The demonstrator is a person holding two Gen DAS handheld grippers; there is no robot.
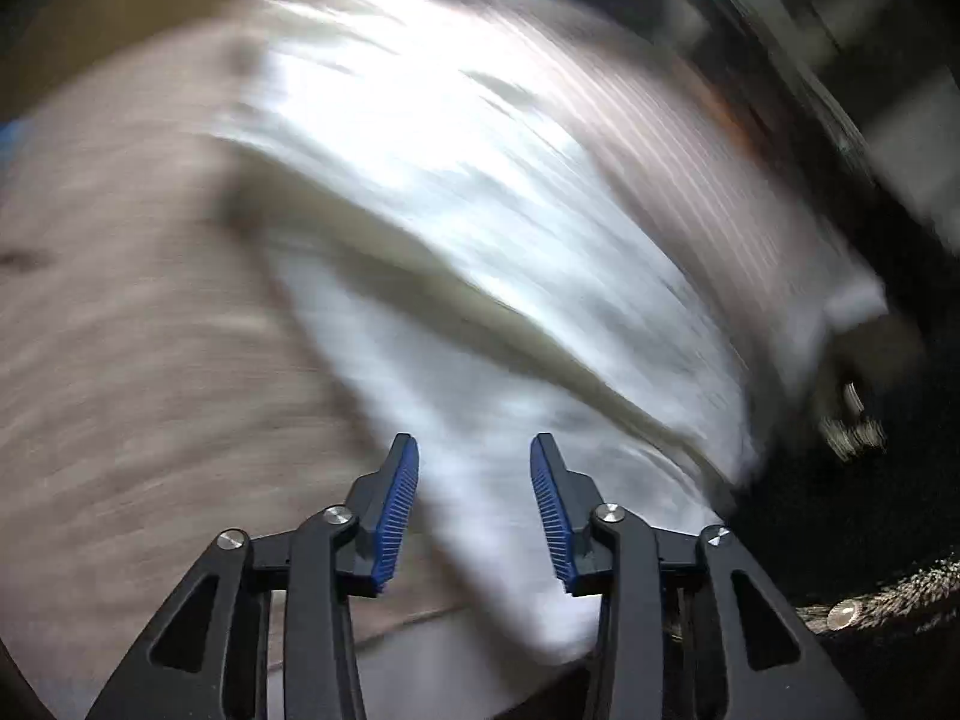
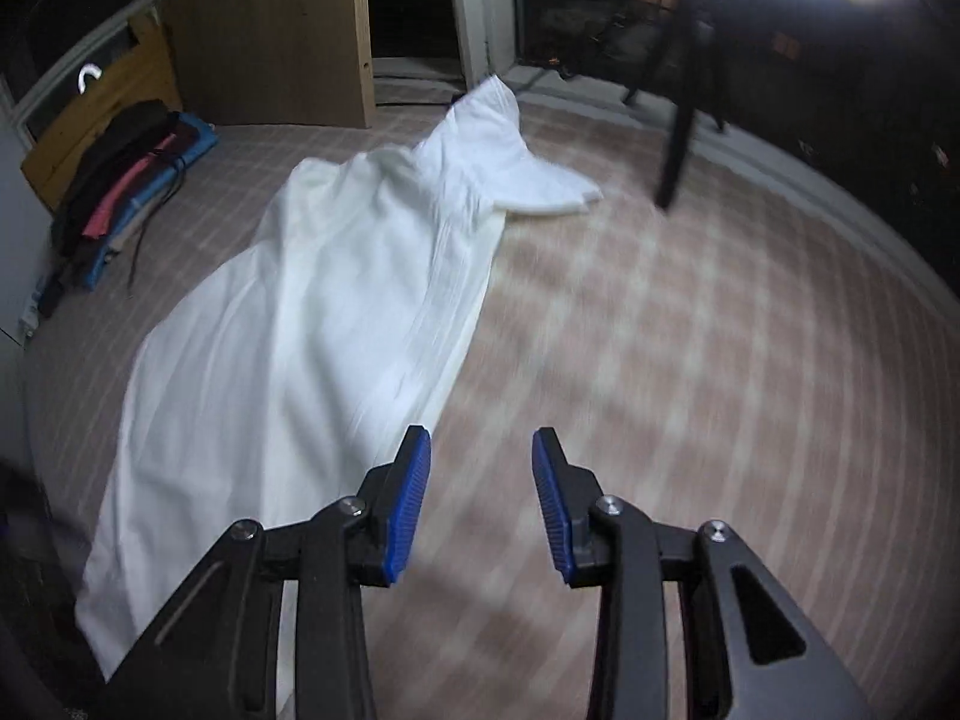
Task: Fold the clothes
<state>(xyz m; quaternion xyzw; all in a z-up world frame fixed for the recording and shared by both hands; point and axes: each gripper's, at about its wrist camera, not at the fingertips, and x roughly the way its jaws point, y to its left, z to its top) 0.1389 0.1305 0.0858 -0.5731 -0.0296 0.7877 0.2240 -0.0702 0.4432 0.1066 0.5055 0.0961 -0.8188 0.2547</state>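
In the left wrist view, heavily smeared by motion blur, the left gripper (image 1: pixel 474 450) hung above a white garment (image 1: pixel 456 192) with its blue-padded jaws spread apart and nothing between them. The garment lay across a pinkish checked bedcover (image 1: pixel 120 330), a long raised fold running diagonally through the cloth from upper left to lower right; finer detail could not be made out through the blur. A dark floor (image 1: pixel 840 510) showed past the bed edge at the right. In the right wrist view, the right gripper (image 2: pixel 481 444) likewise stood with its jaws apart and empty, poised over the bare bedcover (image 2: pixel 690 330) just beside the garment's right edge. The white garment (image 2: pixel 312 300) stretched lengthwise from the near left corner toward the far end of the bed, one part flaring out to the right near the top. A stack of dark, red and blue clothes (image 2: pixel 126 180) sat at the far left against a wooden board (image 2: pixel 102 108), with a wooden cabinet (image 2: pixel 264 30) behind and a black chair (image 2: pixel 690 90) at the upper right.
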